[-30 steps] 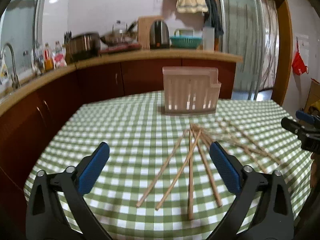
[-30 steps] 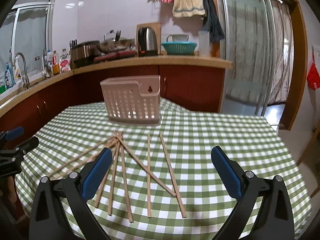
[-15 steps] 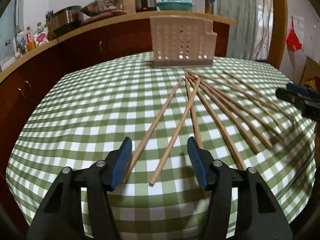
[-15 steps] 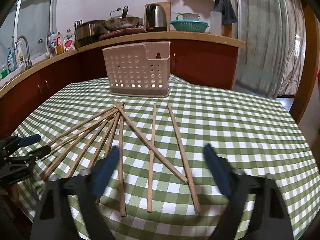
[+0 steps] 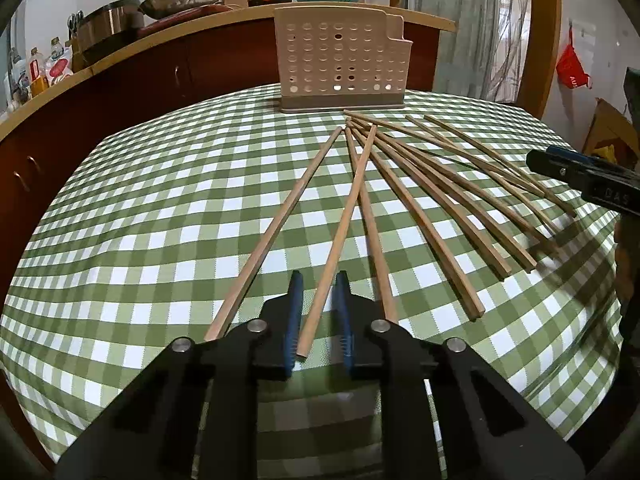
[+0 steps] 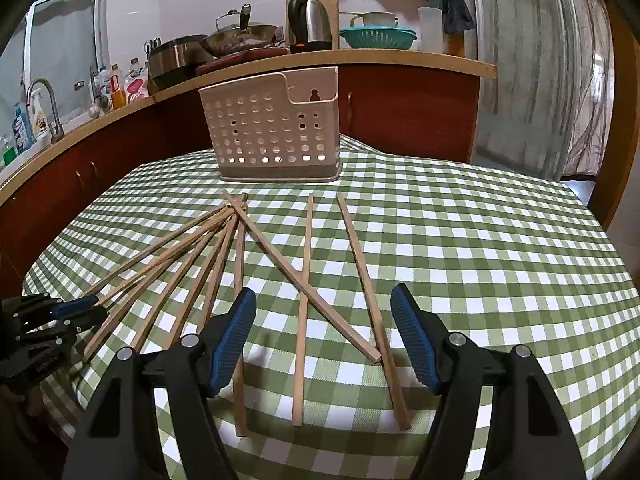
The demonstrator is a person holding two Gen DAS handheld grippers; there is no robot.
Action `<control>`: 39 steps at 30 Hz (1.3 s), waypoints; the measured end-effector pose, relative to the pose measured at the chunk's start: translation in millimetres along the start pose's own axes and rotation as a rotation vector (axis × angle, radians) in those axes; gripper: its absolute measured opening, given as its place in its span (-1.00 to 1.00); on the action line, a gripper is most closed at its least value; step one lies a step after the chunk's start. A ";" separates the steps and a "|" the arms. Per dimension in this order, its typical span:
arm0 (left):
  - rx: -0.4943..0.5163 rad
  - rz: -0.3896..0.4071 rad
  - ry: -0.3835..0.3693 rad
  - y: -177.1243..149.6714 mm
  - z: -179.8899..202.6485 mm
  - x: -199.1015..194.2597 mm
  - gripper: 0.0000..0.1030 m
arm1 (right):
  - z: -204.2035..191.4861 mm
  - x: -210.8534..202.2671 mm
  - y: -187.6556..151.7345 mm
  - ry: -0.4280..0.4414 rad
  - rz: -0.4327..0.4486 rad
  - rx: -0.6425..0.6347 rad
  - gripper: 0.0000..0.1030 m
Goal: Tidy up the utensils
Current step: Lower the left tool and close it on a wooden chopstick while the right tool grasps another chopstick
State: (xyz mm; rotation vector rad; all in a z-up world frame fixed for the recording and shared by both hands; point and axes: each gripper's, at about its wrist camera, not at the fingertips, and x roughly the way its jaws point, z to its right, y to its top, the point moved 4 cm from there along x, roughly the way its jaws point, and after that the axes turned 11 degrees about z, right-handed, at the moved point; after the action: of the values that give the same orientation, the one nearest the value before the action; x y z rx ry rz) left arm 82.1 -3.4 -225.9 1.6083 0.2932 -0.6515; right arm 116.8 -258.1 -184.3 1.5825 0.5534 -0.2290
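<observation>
Several wooden chopsticks [image 5: 420, 216] lie fanned out on the green checked tablecloth [image 5: 152, 216], tips meeting near a beige perforated utensil holder [image 5: 340, 60]. My left gripper [image 5: 319, 312] sits low at the near end of one chopstick [image 5: 344, 224]. Its blue pads [image 5: 295, 312] are closed to a narrow gap around that chopstick, which still rests on the cloth. My right gripper [image 6: 323, 332] is open above the near ends of three chopsticks [image 6: 306, 280]. The holder also shows in the right wrist view [image 6: 276, 128].
The round table's edge [image 6: 600, 240] curves close on all sides. A wooden kitchen counter [image 6: 360, 58] behind holds a kettle [image 6: 310, 24], pots and a teal basket [image 6: 378, 38]. A sink tap [image 6: 44, 100] is at the left. A curtained glass door [image 6: 540, 60] is at the right.
Both grippers dropped low toward the table. My left gripper narrowed from wide open to nearly closed around one chopstick's near end. My right gripper narrowed somewhat but stays open.
</observation>
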 end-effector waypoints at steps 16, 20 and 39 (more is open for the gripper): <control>0.000 0.018 -0.039 6.4 6.4 0.7 -0.86 | 0.7 22.7 -9.0 0.071 -0.082 -0.012 -0.17; -0.003 0.017 -0.041 6.7 6.5 1.2 -0.86 | 1.5 30.4 -13.8 0.077 -0.133 -0.010 -0.17; -0.029 0.013 -0.033 6.1 -0.6 2.8 -0.86 | 18.4 10.9 -28.2 0.122 -0.144 0.063 -0.58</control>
State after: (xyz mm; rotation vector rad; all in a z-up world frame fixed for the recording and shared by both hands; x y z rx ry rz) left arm 87.8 -4.3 -222.5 1.5686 0.2664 -0.6604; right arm 116.1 -273.8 -215.9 1.6270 0.7624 -0.2618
